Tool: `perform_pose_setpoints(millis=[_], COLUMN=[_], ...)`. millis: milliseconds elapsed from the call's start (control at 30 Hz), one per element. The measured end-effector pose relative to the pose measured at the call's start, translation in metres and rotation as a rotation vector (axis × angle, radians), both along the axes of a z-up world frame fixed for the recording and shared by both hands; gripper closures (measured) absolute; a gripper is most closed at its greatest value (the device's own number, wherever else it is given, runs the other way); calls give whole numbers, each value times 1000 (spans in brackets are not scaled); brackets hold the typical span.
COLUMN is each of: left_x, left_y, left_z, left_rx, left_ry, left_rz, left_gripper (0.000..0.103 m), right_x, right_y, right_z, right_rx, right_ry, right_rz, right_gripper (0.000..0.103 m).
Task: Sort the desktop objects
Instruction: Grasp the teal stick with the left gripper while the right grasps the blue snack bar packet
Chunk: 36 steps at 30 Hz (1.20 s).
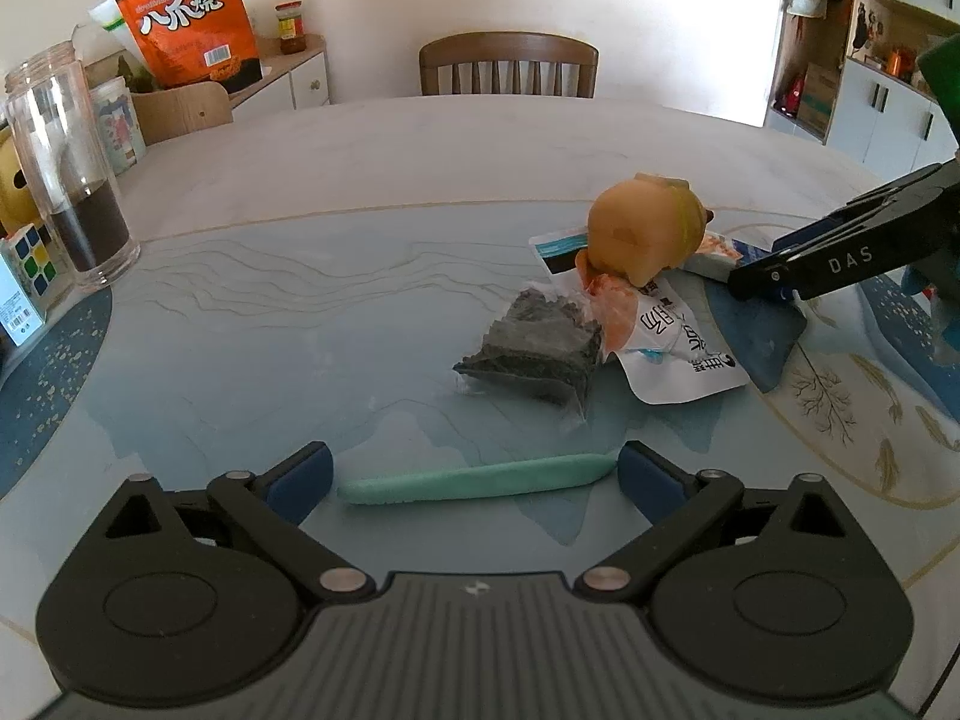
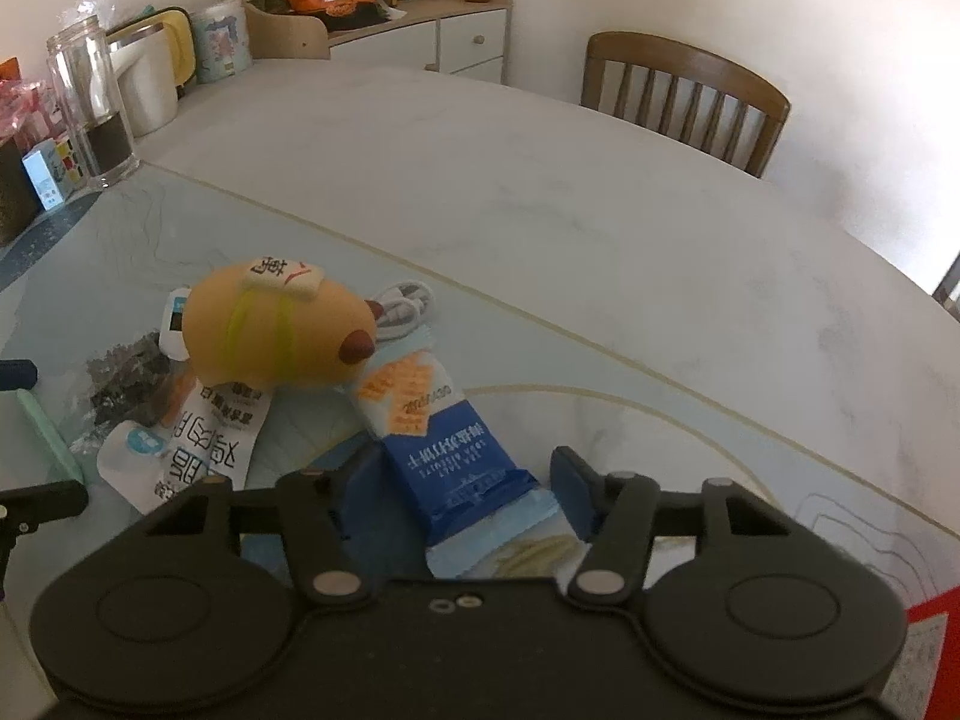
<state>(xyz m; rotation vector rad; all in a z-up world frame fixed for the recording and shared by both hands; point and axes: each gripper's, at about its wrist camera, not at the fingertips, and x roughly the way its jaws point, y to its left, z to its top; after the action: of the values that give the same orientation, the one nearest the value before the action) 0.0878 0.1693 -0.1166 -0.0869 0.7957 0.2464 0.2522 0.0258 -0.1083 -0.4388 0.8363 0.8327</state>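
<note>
Right hand-held gripper (image 2: 459, 495) straddles blue cracker packet (image 2: 462, 468), jaws not visibly pressing, likely lining up a pick; left hand-held gripper (image 1: 474, 471) open, green stick (image 1: 477, 483) between its fingers; toy (image 2: 276, 333) at 11 o'clock.

Left tongs (image 1: 474, 477) wide, right tongs (image 2: 465, 483) narrower
</note>
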Motion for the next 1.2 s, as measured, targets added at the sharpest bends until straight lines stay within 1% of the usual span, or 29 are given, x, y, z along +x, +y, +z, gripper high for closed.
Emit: perform_pose_setpoints(millis=[33,67,267,300,400,533,567,667,733,867,967,1000,1033,1067,1133,1200], left_x=[0,-1,-3,-3,-3,-3,-3,-4,-4,-4,-4,-4,-5,-4,-4,-4], left_y=[0,0,2,2,1,2,3,3,3,4,4,4,4,4,4,5], left_z=[1,1,0,0,0,0,0,-1,-1,-1,-1,-1,-1,-2,-2,-1], left_rx=[1,1,0,1,2,3,3,4,4,5,6,6,6,6,5,-1], left_ry=[-3,-5,-11,-13,-15,-17,-18,-19,-20,-22,-25,-26,-26,-27,-26,-28], left_rz=[-1,-1,-5,-4,-4,-8,-10,-12,-13,-19,-21,-20,-20,-20,-20,-18], left_gripper=[6,6,7,7,7,7,7,7,7,7,7,7,7,7,7,7], right_x=[-1,-2,-6,-7,-7,-9,-9,-7,-4,4,9,8,7,5,3,1], right_y=[-1,-1,-2,-2,-3,-5,-5,-4,-2,-3,-4,-5,-6,-6,-6,-5], right_z=[0,0,1,1,1,0,0,-1,-2,-6,-6,-7,-6,-6,-4,-3], right_rx=[-4,-10,-44,-49,-58,-56,-57,-59,-65,-46,-20,-14,-5,2,10,9], right_ry=[-5,-10,-33,-37,-36,-32,-33,-35,-50,-35,-9,-5,2,7,11,8], right_rz=[-10,-21,-112,-130,-202,-237,-233,-225,-228,-238,-242,-243,-238,-230,-222,-219], right_gripper=[46,46,53,59,59,59,58,50,32,31,34,37,45,47,59,63])
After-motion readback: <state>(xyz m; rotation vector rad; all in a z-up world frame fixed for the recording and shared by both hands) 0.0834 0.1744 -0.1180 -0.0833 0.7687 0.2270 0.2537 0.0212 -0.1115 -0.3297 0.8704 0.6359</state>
